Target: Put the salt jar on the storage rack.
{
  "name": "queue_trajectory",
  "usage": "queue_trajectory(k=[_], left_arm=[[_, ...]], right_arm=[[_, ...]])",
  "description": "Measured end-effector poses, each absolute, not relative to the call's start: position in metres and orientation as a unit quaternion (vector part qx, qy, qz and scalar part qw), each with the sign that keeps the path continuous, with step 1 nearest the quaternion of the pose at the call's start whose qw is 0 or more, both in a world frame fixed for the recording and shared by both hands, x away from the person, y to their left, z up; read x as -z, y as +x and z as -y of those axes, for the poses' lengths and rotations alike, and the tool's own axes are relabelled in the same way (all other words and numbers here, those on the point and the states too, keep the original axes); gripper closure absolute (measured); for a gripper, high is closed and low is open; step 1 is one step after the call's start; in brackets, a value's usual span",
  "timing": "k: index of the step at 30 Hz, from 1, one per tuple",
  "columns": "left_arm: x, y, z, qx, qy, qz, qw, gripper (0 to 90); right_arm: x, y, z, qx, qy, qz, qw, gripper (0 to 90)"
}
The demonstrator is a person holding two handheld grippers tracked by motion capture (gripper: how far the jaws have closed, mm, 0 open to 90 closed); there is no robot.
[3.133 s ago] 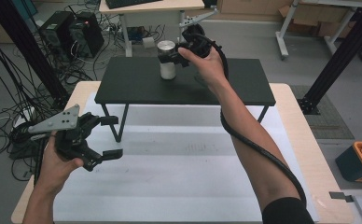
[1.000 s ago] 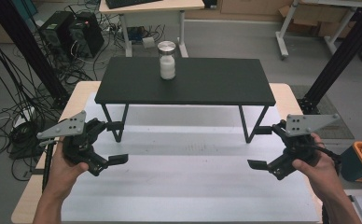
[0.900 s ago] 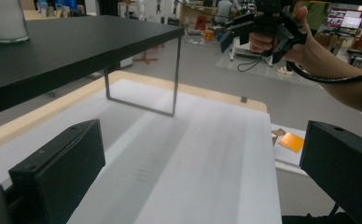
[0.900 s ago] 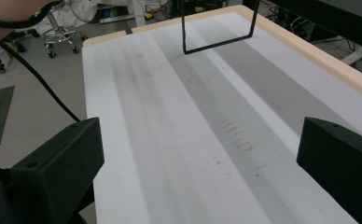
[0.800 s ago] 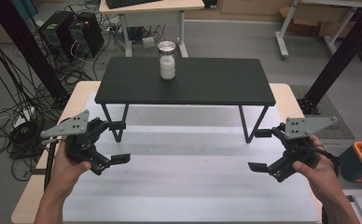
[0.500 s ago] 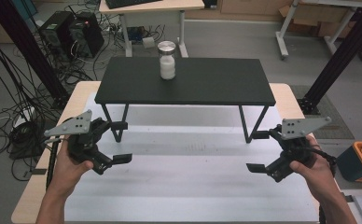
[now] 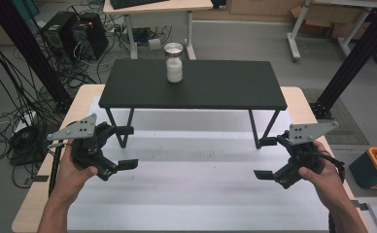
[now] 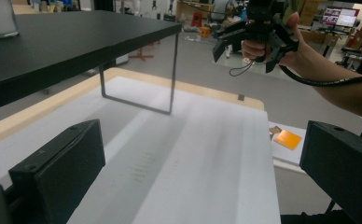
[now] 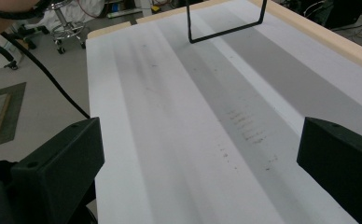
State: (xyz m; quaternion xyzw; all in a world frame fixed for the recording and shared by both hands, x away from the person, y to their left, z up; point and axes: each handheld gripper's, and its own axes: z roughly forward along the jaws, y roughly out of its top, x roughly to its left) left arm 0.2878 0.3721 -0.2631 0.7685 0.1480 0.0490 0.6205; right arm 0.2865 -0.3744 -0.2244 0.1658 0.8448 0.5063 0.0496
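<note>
glass jar of white powder with metal lid (image 7: 174,62) stood upright on black raised shelf (image 7: 215,85) | lay ahead, nearer left gripper (image 7: 120,147) than right gripper (image 7: 269,158) | both grippers' jaws wide, empty

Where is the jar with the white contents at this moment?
In the high view the jar stands upright on the black shelf, left of its middle near the far edge. Both tools are well short of it, above the white table mat.

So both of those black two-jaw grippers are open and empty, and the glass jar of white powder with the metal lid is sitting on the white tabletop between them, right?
Not quite. The glass jar of white powder stands on the black raised shelf, as the high view shows. The left gripper and right gripper are indeed open and empty.
</note>
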Motion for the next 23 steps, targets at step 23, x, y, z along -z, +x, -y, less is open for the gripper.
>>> queue_trajectory(k=[23], left_arm=[[0.2654, 0.2895, -0.3727, -0.046, 0.770, -0.149, 0.618, 0.3]], right_arm=[[0.2342, 0.2964, 0.3648, -0.503, 0.161, -0.849, 0.035, 0.9]])
